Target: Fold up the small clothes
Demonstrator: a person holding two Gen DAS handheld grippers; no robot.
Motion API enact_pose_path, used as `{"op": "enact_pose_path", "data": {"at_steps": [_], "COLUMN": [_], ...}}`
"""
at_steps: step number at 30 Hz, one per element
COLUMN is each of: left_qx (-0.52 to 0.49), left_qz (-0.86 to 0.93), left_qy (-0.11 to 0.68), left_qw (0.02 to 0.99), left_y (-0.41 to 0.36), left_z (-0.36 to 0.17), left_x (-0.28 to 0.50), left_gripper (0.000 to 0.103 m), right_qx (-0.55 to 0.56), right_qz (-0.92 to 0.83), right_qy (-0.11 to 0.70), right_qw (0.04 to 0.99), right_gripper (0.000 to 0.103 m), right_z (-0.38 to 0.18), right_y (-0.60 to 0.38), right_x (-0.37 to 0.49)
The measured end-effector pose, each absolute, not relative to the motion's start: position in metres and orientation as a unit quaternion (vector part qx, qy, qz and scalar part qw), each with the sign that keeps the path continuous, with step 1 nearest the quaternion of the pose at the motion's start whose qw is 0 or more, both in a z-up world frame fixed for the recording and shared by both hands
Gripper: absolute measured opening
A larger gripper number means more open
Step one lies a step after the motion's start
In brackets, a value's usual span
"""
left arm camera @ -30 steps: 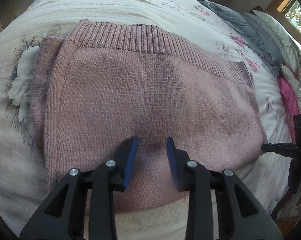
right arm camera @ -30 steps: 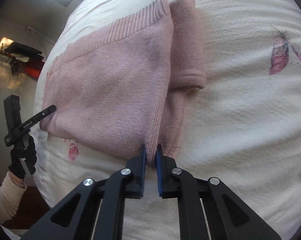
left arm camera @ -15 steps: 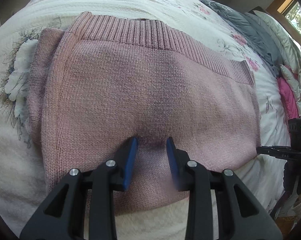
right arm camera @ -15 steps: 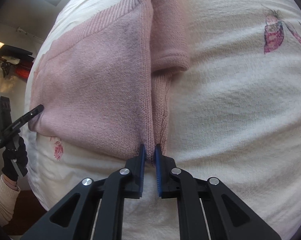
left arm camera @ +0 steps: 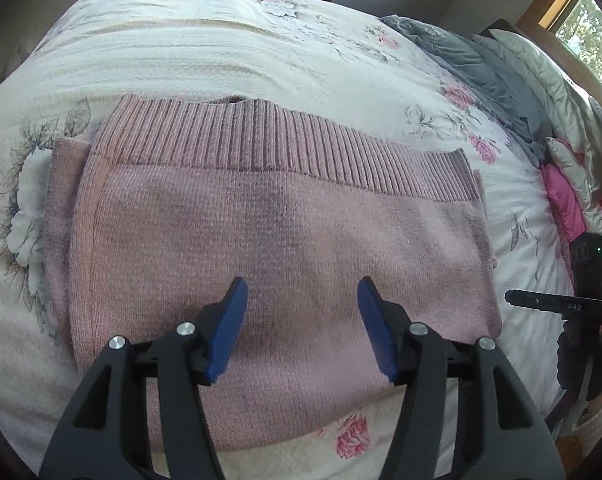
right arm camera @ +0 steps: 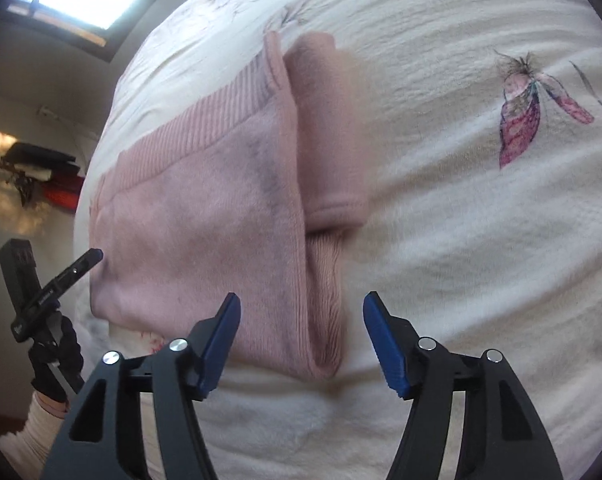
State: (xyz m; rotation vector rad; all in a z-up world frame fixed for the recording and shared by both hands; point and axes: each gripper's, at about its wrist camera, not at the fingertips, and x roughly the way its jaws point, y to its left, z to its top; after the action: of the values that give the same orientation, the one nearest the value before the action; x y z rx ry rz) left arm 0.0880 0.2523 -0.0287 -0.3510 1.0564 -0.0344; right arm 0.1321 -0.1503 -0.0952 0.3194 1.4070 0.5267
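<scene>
Floral bedspread (left arm camera: 221, 60) bears folded pink sweater (left arm camera: 281, 232); left gripper (left arm camera: 301, 312), right gripper (right arm camera: 301, 328) jaws spread, empty.

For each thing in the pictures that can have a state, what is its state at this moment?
Pink sweater: folded, lying flat on the bed, held by no tool.
Sleeve: folded along the side edge of the sweater, cuff showing.
Left tool: open, above the sweater, holding nothing.
Right tool: open, over the near corner of the sweater, holding nothing.
Floral bedspread: spread out, slightly wrinkled.
</scene>
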Motion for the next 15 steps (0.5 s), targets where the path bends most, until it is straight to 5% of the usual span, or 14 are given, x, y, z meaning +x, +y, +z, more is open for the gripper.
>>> {"op": "enact_pose_path", "data": {"at_steps": [11, 15], "left_qx": [-0.183, -0.182], "left_qz": [0.014, 0.009], "left_qy": [0.504, 0.503], "left_qw": [0.844, 0.845], "left_y": [0.267, 0.267], "left_z": [-0.051, -0.054], "left_x": [0.114, 0.115], "left_gripper": [0.058, 0.06], "right_qx": [0.245, 0.28], "right_qz": [0.246, 0.256], "right_qy": [0.642, 0.643], "right_qw": [0.683, 0.666], "right_gripper": [0.065, 0.051], "right_z": [-0.138, -0.152], "right_y": [-0.149, -0.139], "right_x": [0.165, 0.174]}}
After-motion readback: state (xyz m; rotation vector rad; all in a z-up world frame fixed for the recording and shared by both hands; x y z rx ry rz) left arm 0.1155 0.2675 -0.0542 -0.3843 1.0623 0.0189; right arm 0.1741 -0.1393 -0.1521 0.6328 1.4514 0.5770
